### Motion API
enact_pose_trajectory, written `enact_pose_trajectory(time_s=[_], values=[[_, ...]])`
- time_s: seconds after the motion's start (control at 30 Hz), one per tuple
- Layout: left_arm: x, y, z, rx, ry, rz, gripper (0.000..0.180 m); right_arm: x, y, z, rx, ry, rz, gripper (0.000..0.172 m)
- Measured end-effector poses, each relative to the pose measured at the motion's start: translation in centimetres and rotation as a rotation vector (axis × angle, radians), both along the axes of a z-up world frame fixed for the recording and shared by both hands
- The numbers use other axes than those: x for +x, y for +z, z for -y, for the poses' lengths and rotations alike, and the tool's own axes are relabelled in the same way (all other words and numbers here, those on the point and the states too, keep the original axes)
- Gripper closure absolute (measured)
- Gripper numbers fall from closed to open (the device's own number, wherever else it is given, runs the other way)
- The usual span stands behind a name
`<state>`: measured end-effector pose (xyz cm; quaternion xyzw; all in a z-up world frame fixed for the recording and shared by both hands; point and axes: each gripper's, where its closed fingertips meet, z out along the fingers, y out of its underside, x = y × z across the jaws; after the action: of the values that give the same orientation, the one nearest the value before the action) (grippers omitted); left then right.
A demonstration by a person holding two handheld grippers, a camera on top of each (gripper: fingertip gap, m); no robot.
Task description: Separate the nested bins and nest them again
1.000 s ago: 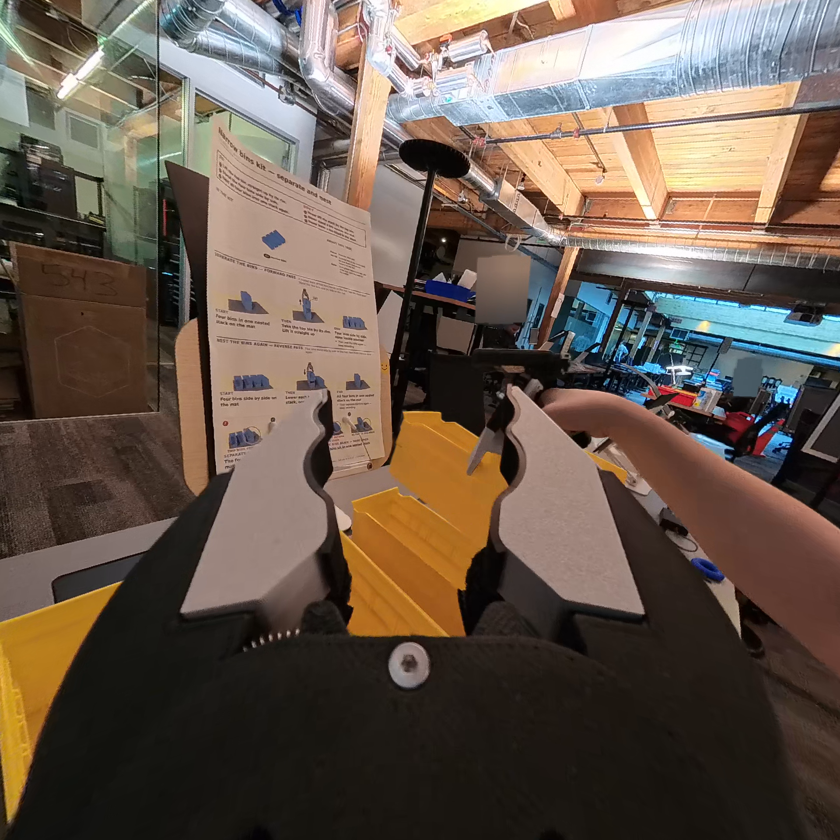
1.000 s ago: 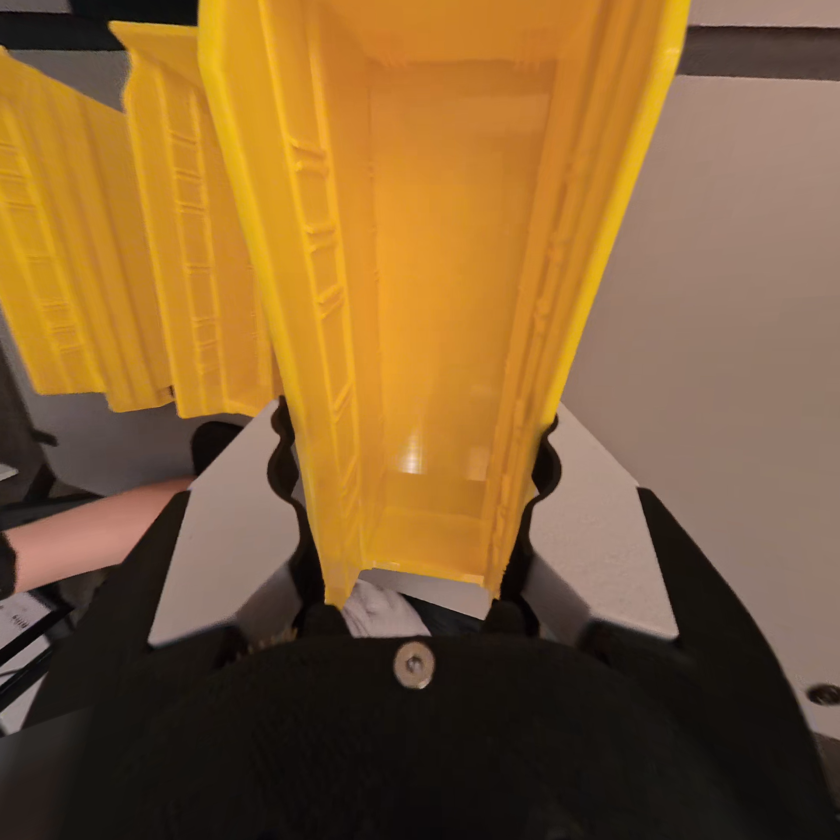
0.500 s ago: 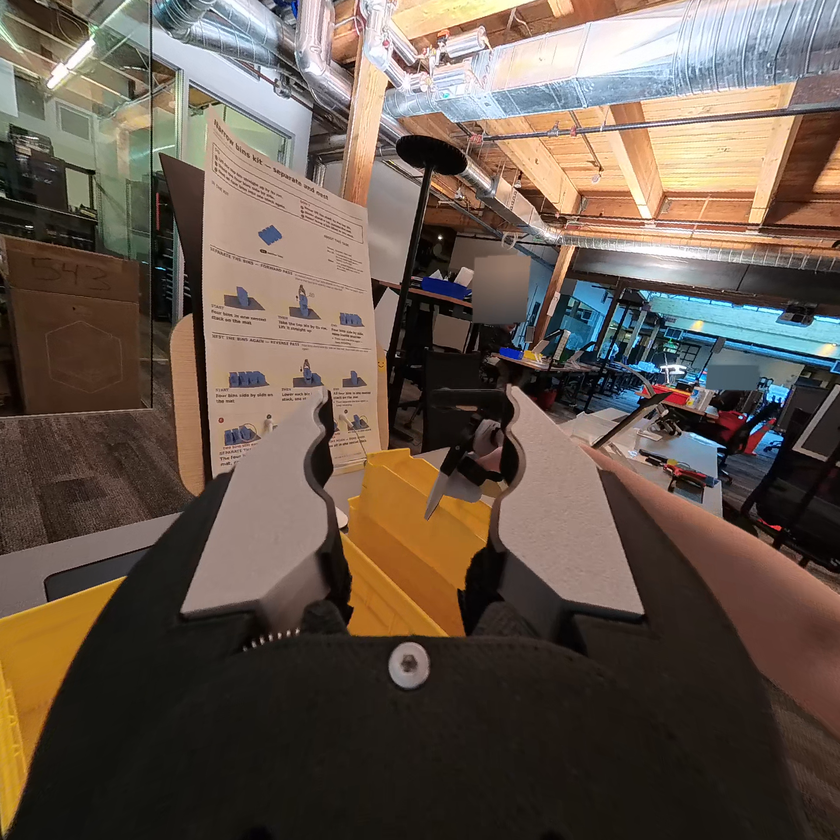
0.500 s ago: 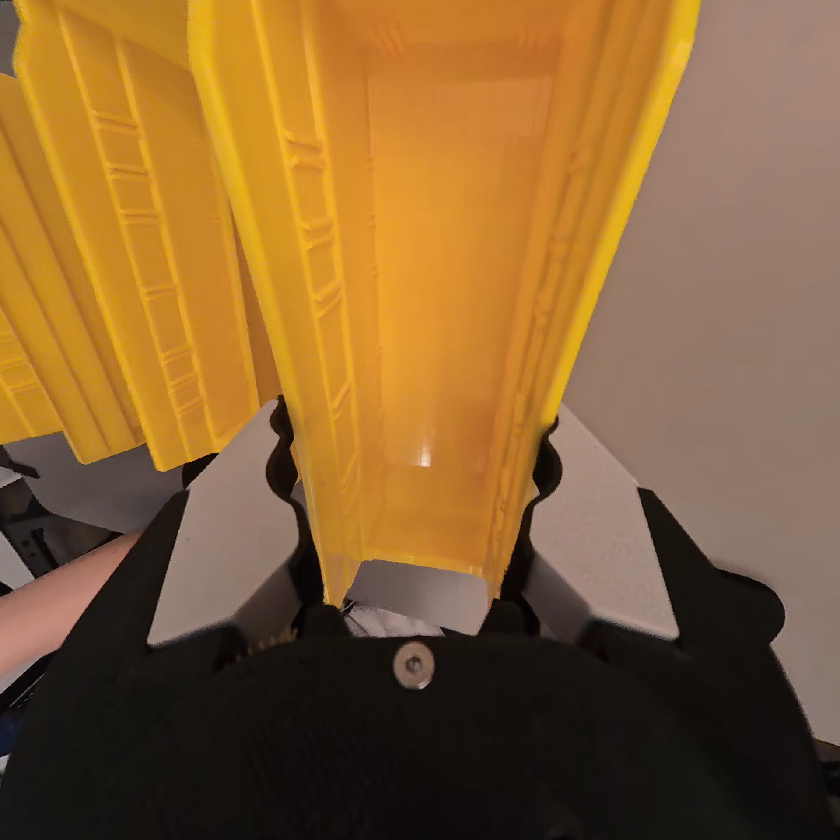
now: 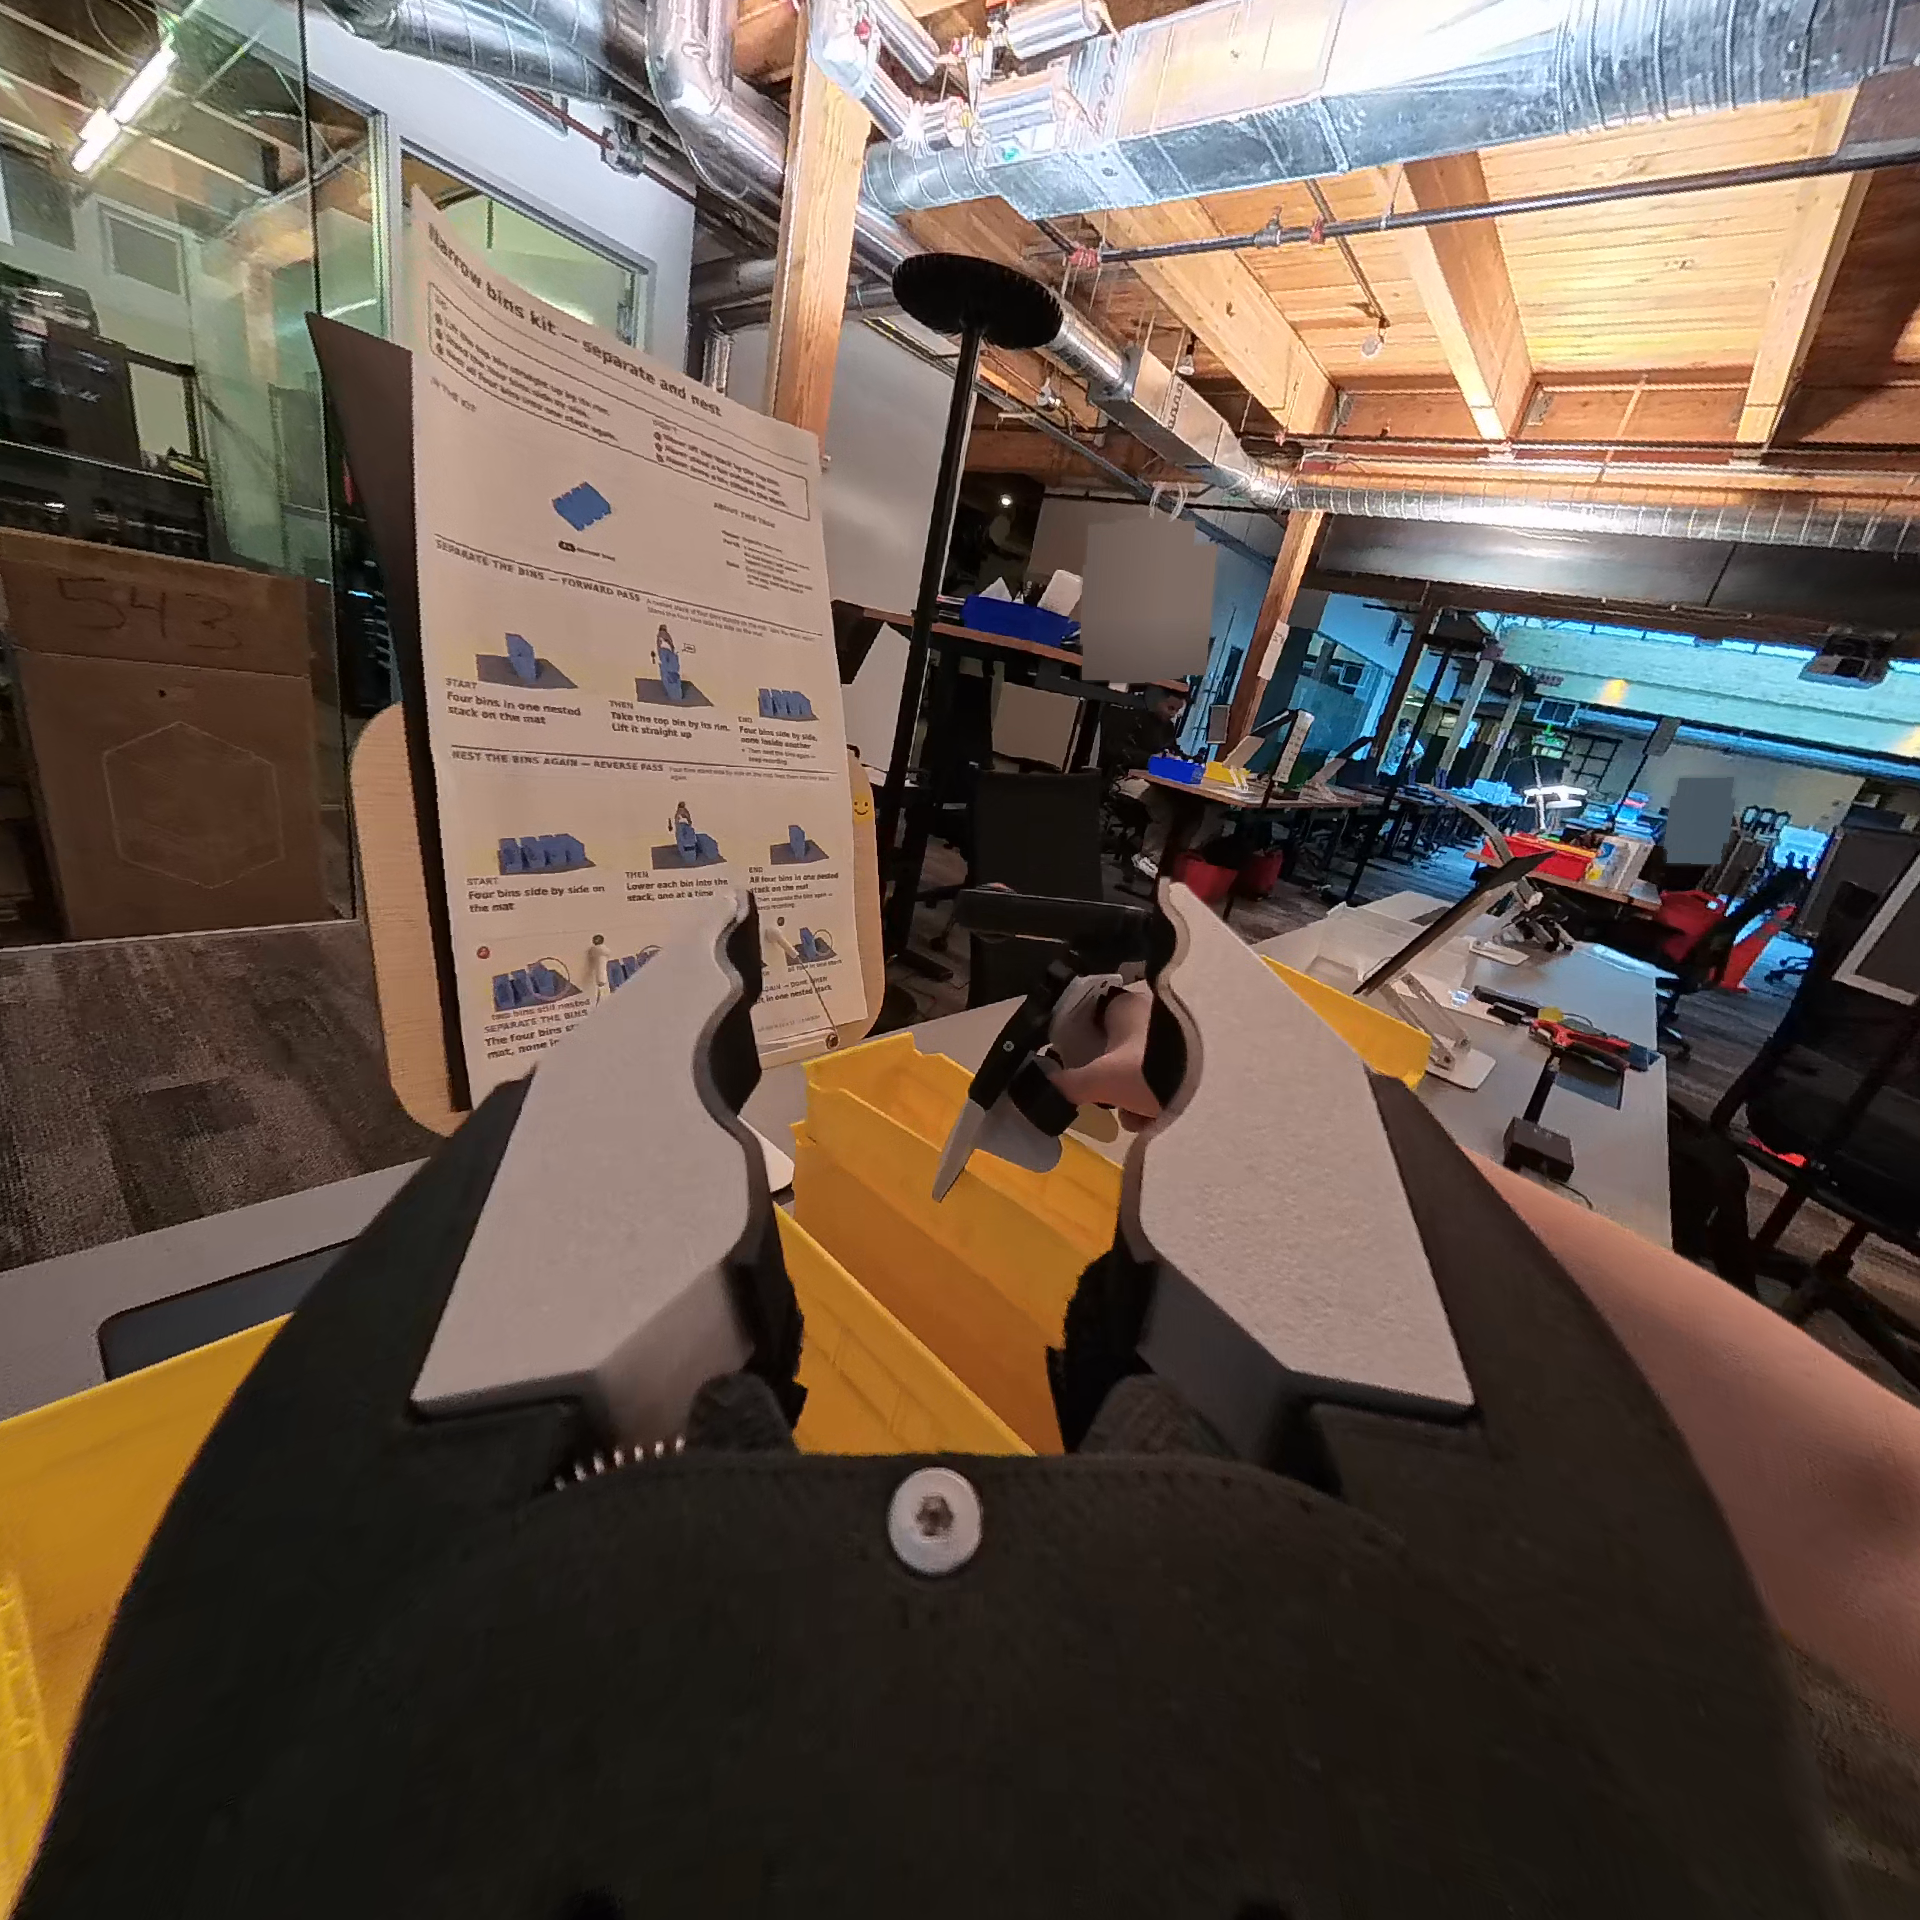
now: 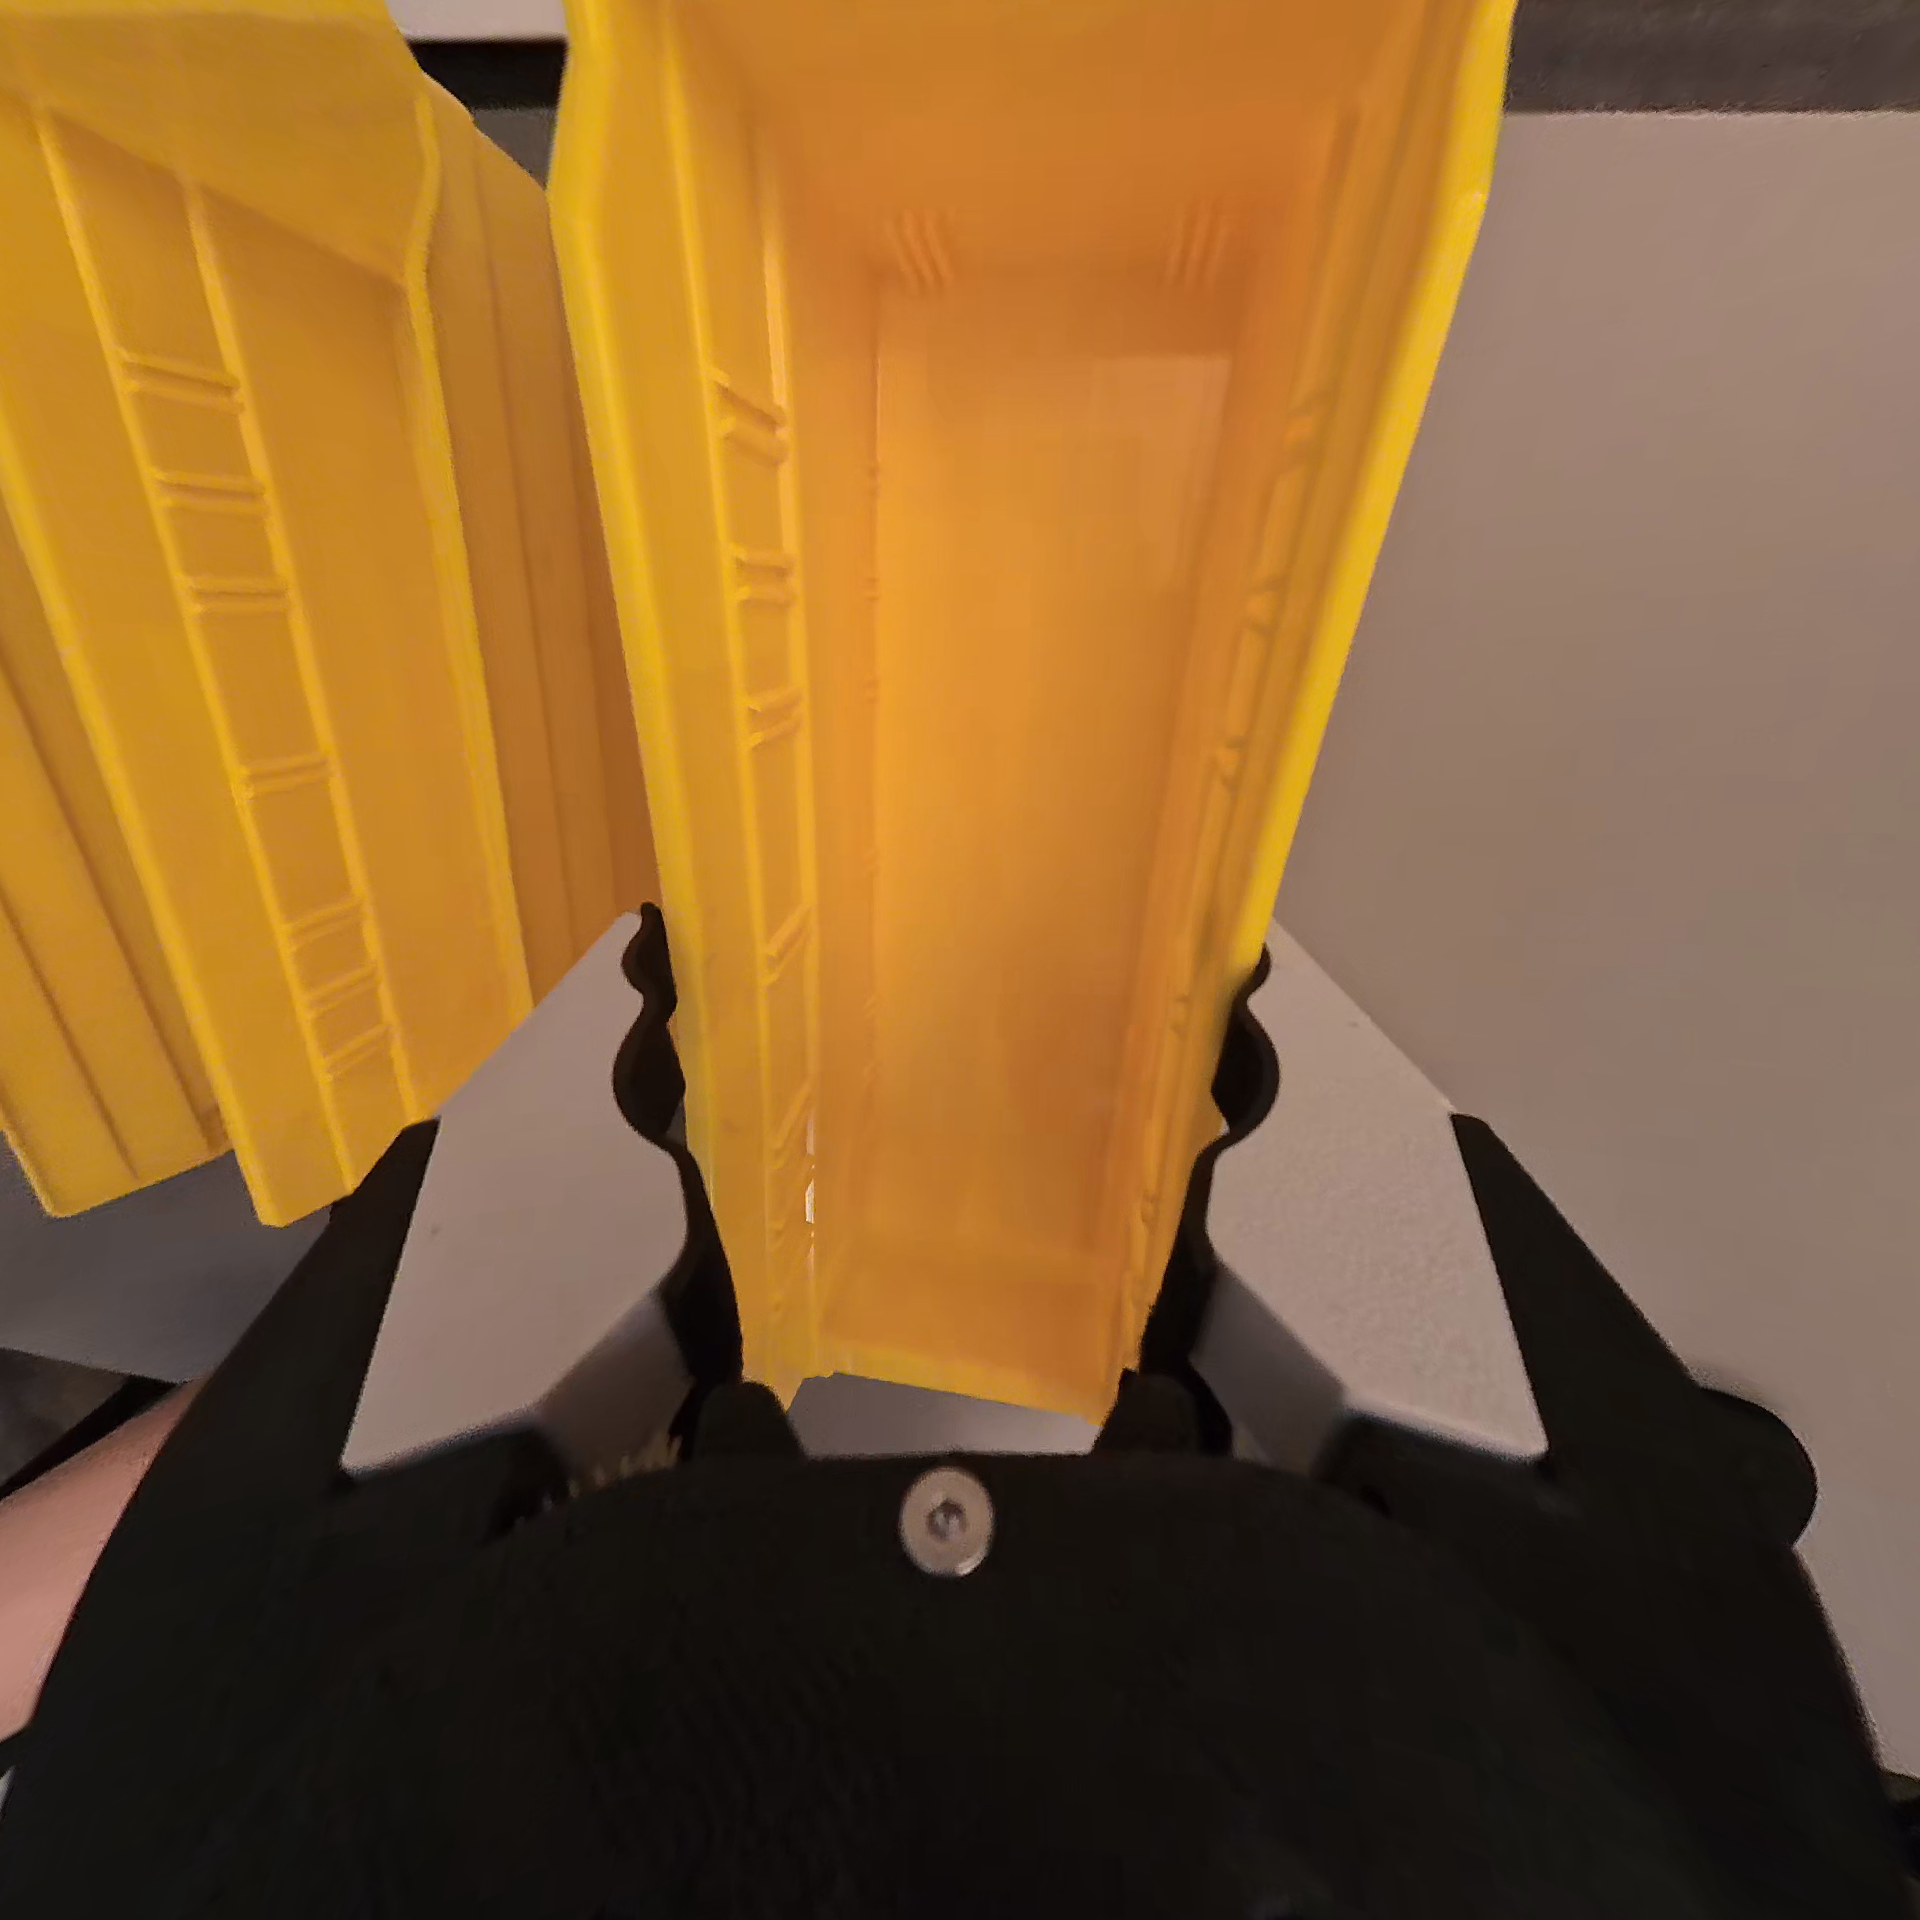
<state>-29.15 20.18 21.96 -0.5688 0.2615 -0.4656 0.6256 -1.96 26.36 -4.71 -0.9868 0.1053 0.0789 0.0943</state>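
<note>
Yellow plastic fills the centre of the right wrist view: the right gripper (image 6: pixel 945 1039) has its two black pads pressed against the outer long walls of a narrow yellow bin (image 6: pixel 1039 727), spread wide to span it. Over the last second this bin has come down beside the other bins (image 6: pixel 260 623), which now loom larger at the left of the frame, and the grey table (image 6: pixel 1662 727) lies close behind it. We judge the carried bin is being set down alongside its neighbours, so separation is nearly done for this one.

In the left wrist view, the left gripper (image 5: pixel 951 1039) holds nothing, its fingers partly spread over bins (image 5: pixel 935 1195) at lower centre; the instruction sheet (image 5: pixel 623 675) stands at upper left. It has barely shifted, waiting.
</note>
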Motion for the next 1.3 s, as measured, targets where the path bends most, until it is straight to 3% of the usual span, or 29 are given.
enact_pose_trajectory(time_s=[0.3, 0.6, 0.77, 0.83, 0.97, 1.1, 1.17, 1.3], values=[[1.1, -0.4, 0.1, -0.001, -0.002, -0.039, 0.106, 0.4, -1.3, -0.2, 0.016, -0.023, 0.030, 0.063], [3.4, -1.2, -0.4, -0.014, 0.029, -0.116, 0.101, 0.3, -1.3, -0.8, 0.088, -0.009, 0.055, 0.044], [5.7, -1.3, -0.1, 0.008, 0.035, -0.155, 0.098, 1.0, 3.2, -1.6, 0.351, 0.116, 0.073, 0.040], [7.0, -1.8, -0.1, 0.012, 0.039, -0.194, 0.097, 2.2, 5.4, -1.4, 0.473, 0.194, 0.156, 0.041], [9.6, -3.4, -1.0, 0.002, 0.073, -0.291, 0.093, 6.3, 11.1, -0.6, 0.846, 0.268, 0.479, 0.040], [11.4, -5.5, -2.8, -0.019, 0.167, -0.399, 0.080, 10.0, 16.9, 2.9, 1.239, 0.239, 0.836, 0.042], [11.8, -6.2, -3.8, -0.019, 0.233, -0.436, 0.074, 11.8, 17.4, 4.4, 1.279, 0.194, 0.918, 0.043], [12.6, -7.7, -5.1, -0.035, 0.322, -0.497, 0.066, 15.8, 17.5, 5.0, 1.305, 0.073, 0.877, 0.043]])
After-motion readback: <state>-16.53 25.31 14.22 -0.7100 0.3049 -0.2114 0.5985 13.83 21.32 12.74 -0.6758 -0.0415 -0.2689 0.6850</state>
